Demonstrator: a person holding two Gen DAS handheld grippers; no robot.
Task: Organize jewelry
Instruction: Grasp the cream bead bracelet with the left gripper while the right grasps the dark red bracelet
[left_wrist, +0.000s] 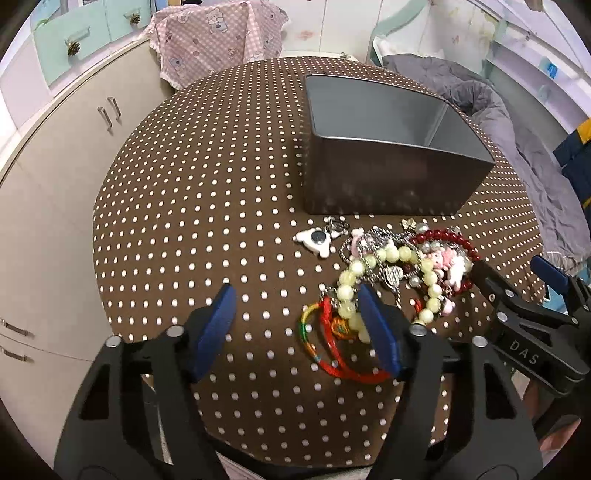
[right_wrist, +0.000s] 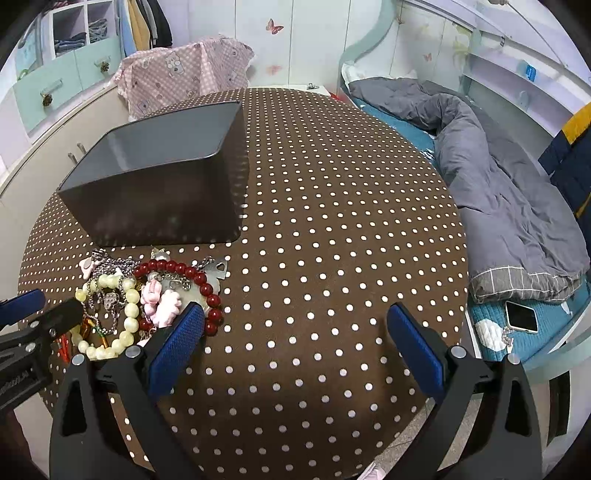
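Left gripper (left_wrist: 295, 314) fingers apart, right finger hiding part of cream bead bracelet (left_wrist: 388, 258); right gripper (right_wrist: 295, 332) fingers apart, empty.

Dotted table (left_wrist: 207, 206) bears tin (left_wrist: 384, 181), jewelry heap (left_wrist: 399, 269).

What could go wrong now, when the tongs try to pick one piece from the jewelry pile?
The pale bead bracelet, red bead bracelet and metal chain lie tangled, so lifting one may drag the others. The pile sits close to the gray box, and both open tongs, left and right, might collide there.
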